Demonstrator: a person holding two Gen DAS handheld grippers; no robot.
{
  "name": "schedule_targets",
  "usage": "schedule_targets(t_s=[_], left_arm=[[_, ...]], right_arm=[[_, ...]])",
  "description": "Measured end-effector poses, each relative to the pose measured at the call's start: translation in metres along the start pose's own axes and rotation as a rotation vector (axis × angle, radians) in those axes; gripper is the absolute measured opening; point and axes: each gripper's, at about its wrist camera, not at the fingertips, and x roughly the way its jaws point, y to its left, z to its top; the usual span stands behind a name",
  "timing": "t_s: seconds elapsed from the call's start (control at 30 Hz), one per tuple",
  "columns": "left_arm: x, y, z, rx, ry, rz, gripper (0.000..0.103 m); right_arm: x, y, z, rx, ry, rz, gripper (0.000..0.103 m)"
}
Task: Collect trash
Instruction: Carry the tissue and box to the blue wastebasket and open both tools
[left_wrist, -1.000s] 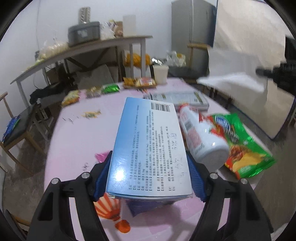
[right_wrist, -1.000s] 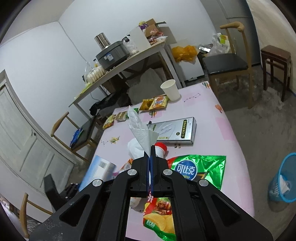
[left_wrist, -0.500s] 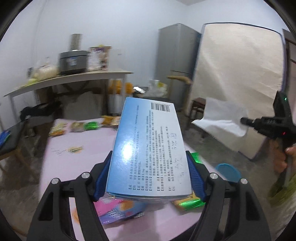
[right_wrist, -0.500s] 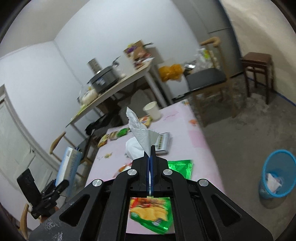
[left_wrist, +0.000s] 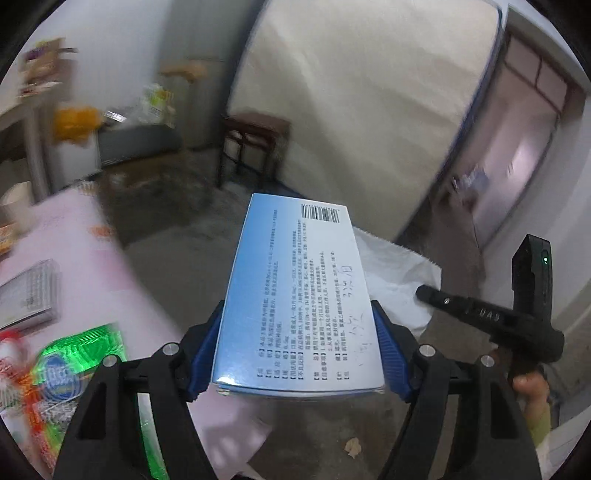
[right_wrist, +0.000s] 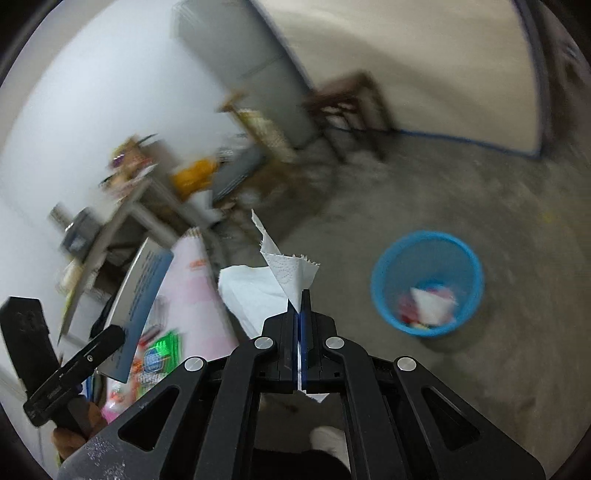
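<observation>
My left gripper (left_wrist: 297, 339) is shut on a flat blue and white box (left_wrist: 295, 295) with a barcode and printed text, held in the air past the table's corner. The box also shows in the right wrist view (right_wrist: 142, 291). My right gripper (right_wrist: 301, 306) is shut on a white paper tissue (right_wrist: 284, 269), also seen in the left wrist view (left_wrist: 399, 280). A blue mesh waste bin (right_wrist: 469, 266) with some trash inside stands on the concrete floor, ahead and to the right of the right gripper.
The pink table (left_wrist: 74, 251) lies to the left with a green snack bag (left_wrist: 70, 373), a flat grey box (left_wrist: 29, 295) and a bottle. A dark wooden stool (left_wrist: 251, 147), a wooden chair (right_wrist: 258, 133) and a leaning mattress (left_wrist: 369, 110) stand beyond.
Both grippers have swung right, away from the table, toward the floor and the blue bin. The bin is now much closer in the right wrist view. Both still hold their items.
</observation>
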Motion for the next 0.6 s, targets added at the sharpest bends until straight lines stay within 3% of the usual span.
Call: schedule_targets(t_s=[0.2,0.37,0.47,0.5,0.53,0.6], left_arm=[[0.16,-0.038,-0.008,0.021,0.246,0.014,0.072],[0.262,-0.052,-0.007,0.059,0.355,0.06,0.072],[0.299,-0.061,-0.003,0.098,0.367,0.083,0.073],[0.312,-0.063,-0.001,0.112,0.36,0.103,0.077],[0.321,-0.066,0.0,0.13,0.352,0.122,0.088],[0.33,-0.067,-0.004,0.152,0.344,0.186,0.094]], right_arm=[[0.07,-0.103,-0.001,0.254,0.08,-0.093,0.0],[0.132,-0.156,0.007,0.379,0.12,-0.118,0.0],[0.159,-0.185,0.012,0.474,0.11,-0.098,0.005],[0.164,-0.192,0.012,0.504,0.106,-0.095,0.011],[0.173,-0.207,0.01,0.558,0.112,-0.081,0.032],[0.188,-0.225,0.006,0.651,0.128,-0.081,0.058]])
